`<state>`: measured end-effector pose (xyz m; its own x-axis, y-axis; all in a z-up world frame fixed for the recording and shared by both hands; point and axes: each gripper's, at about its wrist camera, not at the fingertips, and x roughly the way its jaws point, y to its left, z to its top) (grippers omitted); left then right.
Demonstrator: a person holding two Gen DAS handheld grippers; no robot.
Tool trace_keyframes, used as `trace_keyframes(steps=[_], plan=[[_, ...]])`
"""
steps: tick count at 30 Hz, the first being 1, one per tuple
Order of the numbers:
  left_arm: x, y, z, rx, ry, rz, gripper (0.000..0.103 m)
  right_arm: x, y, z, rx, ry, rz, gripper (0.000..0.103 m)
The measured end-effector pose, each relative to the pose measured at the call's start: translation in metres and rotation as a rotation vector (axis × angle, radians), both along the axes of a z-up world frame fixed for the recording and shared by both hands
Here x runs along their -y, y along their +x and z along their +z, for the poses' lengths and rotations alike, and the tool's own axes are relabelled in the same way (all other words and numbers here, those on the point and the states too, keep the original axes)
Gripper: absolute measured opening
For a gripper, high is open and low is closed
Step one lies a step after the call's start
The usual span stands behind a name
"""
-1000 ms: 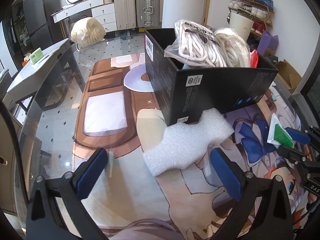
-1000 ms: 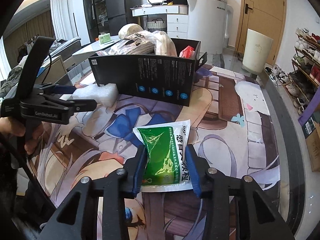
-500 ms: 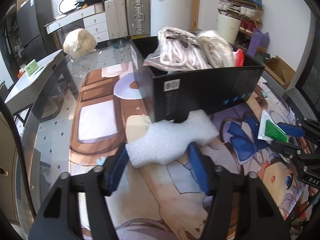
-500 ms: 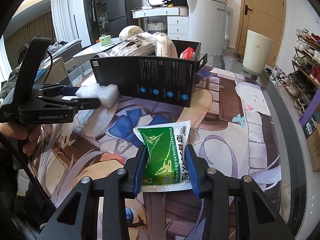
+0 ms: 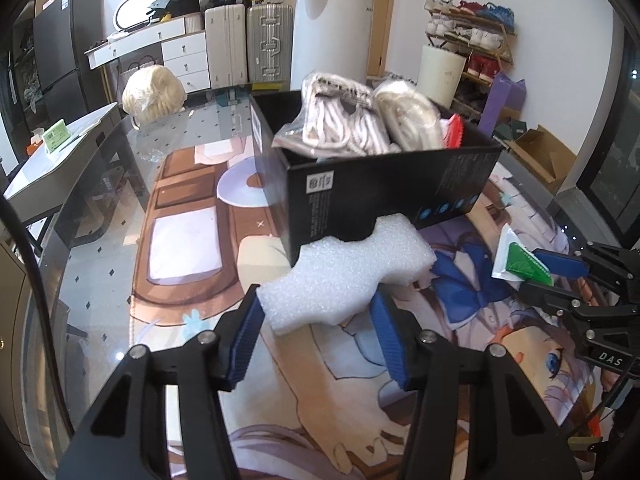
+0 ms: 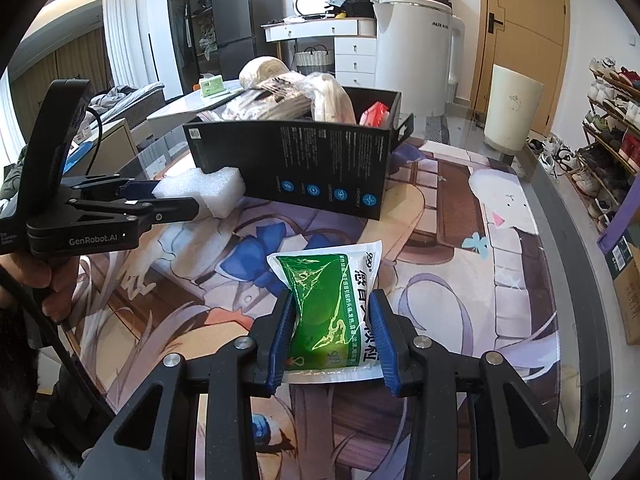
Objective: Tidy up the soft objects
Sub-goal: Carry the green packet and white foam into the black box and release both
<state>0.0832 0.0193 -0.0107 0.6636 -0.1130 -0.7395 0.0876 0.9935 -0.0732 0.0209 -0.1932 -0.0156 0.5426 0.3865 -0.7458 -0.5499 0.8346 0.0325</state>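
A white foam piece [image 5: 348,272] lies against the front of the black box [image 5: 380,192]. My left gripper [image 5: 316,320] is closing on the foam's near end, and both blue pads press its sides. The box [image 6: 312,160] holds bagged white ropes [image 5: 344,124] and a red item. My right gripper [image 6: 334,320] is shut on a green and white packet [image 6: 332,292], which rests on the printed mat. In the right wrist view the left gripper [image 6: 176,196] holds the foam [image 6: 208,188] at the box's left corner, with a hand on its handle.
The printed mat [image 5: 180,240] covers a glass table whose curved edge [image 6: 576,260] runs on the right. A bagged bundle of pale rope [image 5: 154,92] sits at the table's far side. Beyond it stand a white bin [image 6: 512,112], a shoe rack [image 6: 612,120] and cardboard boxes [image 5: 540,156].
My left gripper went from wide open to closed on the foam piece and came forward around it. The right gripper and its packet have stayed put.
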Motion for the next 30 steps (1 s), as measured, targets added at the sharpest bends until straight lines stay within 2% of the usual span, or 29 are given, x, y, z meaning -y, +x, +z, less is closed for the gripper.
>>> trace_keyframes(steps=[20,30], plan=[[-0.018,-0.011,0.051,0.183,-0.138,0.032,0.053,-0.001,0.009,0.049,0.142,0.149,-0.036,0.038],[-0.009,0.009,0.063,0.21,-0.135,0.027,0.053,-0.014,0.032,0.072,0.184,0.192,-0.029,0.038]])
